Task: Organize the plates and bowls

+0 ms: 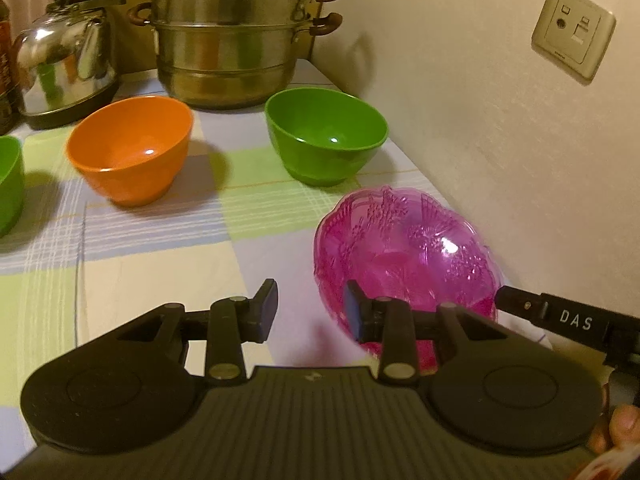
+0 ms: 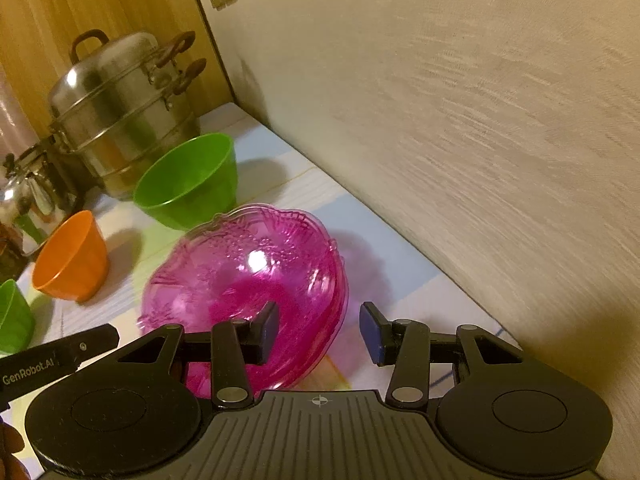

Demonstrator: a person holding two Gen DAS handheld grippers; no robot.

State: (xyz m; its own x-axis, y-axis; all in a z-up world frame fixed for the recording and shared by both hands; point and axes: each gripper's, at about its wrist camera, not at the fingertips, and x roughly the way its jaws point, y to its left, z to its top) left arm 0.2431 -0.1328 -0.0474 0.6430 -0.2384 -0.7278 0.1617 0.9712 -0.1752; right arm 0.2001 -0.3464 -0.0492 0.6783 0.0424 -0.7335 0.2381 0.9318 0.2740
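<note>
Largest, at the top centre of the left wrist view: a tiered steel steamer pot (image 1: 228, 40) standing on the checked counter (image 1: 160, 248), with a shiny kettle (image 1: 64, 60) at the upper left. In front of these, a row of plain bowls: orange bowl (image 1: 128, 148) left of centre, green bowl (image 1: 326, 136) right of centre, a second green bowl (image 1: 10, 184) cut off by the left edge, all upright and well apart. Lower right, close to the wall: the pink patterned dishes (image 1: 404, 252), translucent, scalloped at the rim; in the right wrist view looking like several nested together, judging by the layered edges on the right side. Probably thin moulded plastic or pressed glass, cannot tell which; likely light and stiff, glossy and so somewhat slippery, with the rim the only thin place to pinch. Best taken at the near rim, one jaw inside and one outside, lifted level to keep the stack from sliding apart. Smallest, at the bottom of each view: left gripper (image 1: 312, 314) with jaws apart and nothing between them, its right jaw in front of the pink rim but not clamped on it; right gripper (image 2: 320, 328) likewise with jaws apart and empty, its left jaw overlapping the stack.
</note>
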